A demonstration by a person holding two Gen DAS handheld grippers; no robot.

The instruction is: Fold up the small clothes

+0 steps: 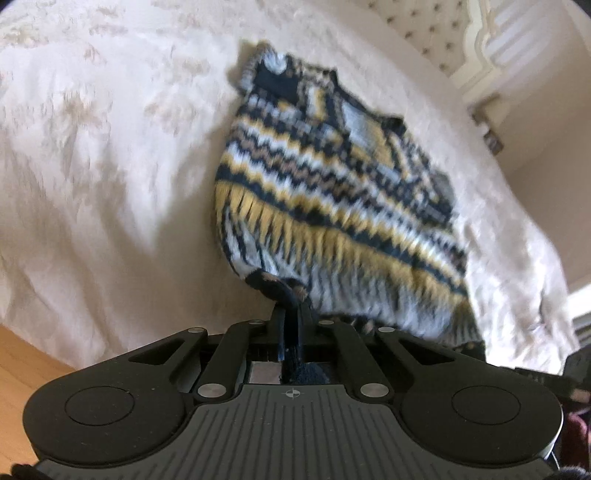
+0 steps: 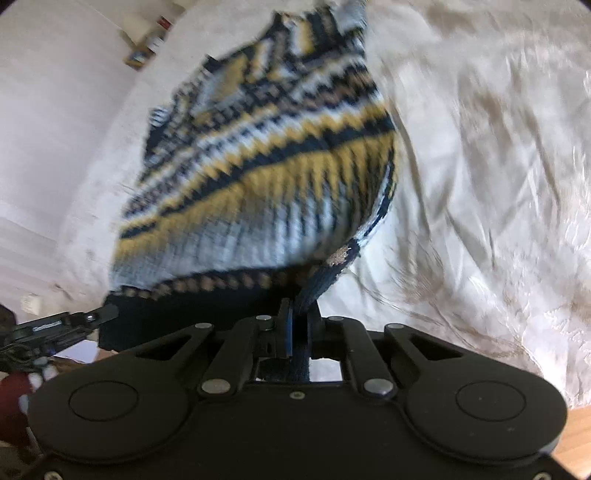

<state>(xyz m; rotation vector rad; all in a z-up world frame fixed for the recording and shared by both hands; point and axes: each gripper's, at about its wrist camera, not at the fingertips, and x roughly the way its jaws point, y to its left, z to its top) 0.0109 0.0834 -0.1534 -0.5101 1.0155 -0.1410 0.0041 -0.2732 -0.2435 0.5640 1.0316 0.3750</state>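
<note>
Your left tool [image 1: 291, 314] is clenched on the dark ribbed hem of the sweater [image 1: 332, 192], at one bottom corner; the two fingers stand pressed together with a fold of knit pinched between them, and some dark fabric bunches back behind the fingers against the tool body.

Your right tool [image 2: 299, 317] is likewise clenched on the sweater [image 2: 266, 155], gripping the navy hem band at the opposite bottom corner. Its fingers are closed with the rib trapped between them.

The sweater is a small knitted one, patterned in navy, mustard, pale blue and tan zigzag bands. Its hem end is raised off the bed [image 1: 110, 166] by both tools; the rest slopes away from the hem toward the neck end, which lies farthest from the tools, on or close to the bed cover. Whether the neck end touches the cover cannot be told, as both views are motion-blurred.

The bed carries a pale, wrinkled cover with a faint floral print, visible on every side of the sweater. Beyond the sweater's neck end in the left view is a tufted cream headboard [image 1: 424, 33]. A strip of wooden floor [image 1: 26, 369] shows below the bed's edge, to the side of the hem.

In the right view, your left tool appears beside the hem [image 2: 122, 295], at the sweater's far corner.
</note>
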